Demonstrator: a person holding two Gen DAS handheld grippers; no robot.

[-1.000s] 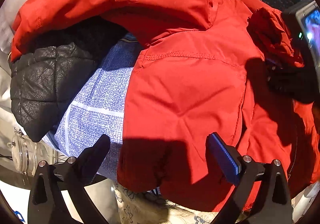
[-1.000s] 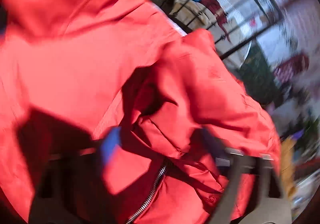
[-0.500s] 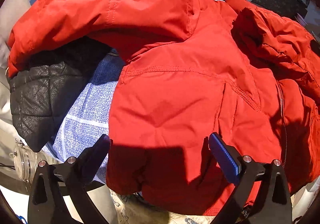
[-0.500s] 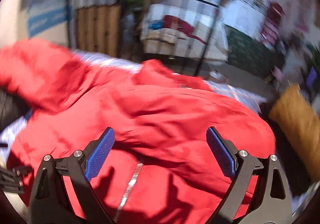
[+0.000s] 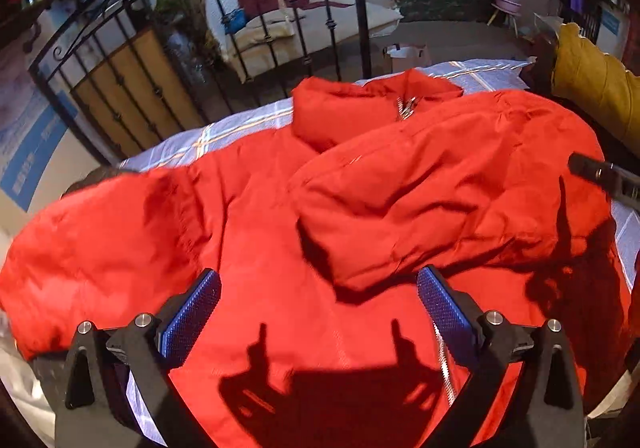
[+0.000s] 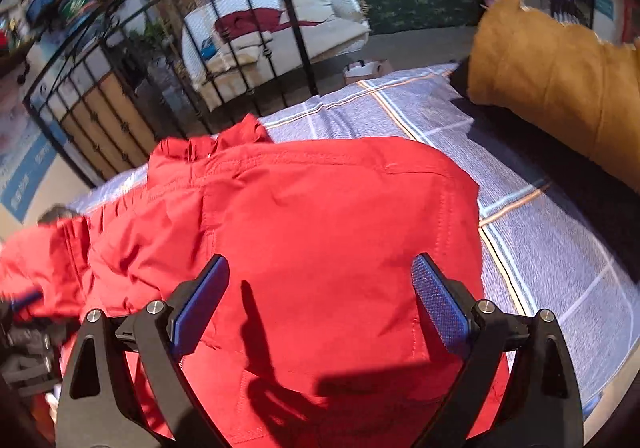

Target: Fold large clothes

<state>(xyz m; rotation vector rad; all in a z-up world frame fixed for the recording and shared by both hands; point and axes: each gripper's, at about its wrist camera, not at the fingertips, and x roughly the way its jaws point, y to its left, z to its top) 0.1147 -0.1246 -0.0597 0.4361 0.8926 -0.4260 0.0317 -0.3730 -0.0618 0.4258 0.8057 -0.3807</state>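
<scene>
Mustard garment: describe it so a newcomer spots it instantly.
Start at the plaid bedspread with the big red jacket spread across it. Look to the bed's far right edge, past the jacket: the mustard garment lies bunched there. It is the only yellow-brown item; everything beside it is red, grey-blue or black.

The carrying surface is covered by a blue-grey checked sheet (image 6: 532,232) with white and orange lines; whether a bed or a tabletop lies beneath it cannot be told. A red jacket (image 5: 360,207) lies spread directly on the sheet, ahead of and beneath the left tool (image 5: 318,310) and likewise the right tool (image 6: 320,296). Its collar end with the zipper lies on the far side, and one sleeve lies folded across its body. To the right of the right tool the sheet is bare. Farther right and ahead, a mustard-yellow garment (image 6: 560,83) rests on a dark item (image 6: 560,167) that lies on the sheet. To the left, a dark object (image 5: 94,173) peeks out from under the jacket's sleeve.
</scene>
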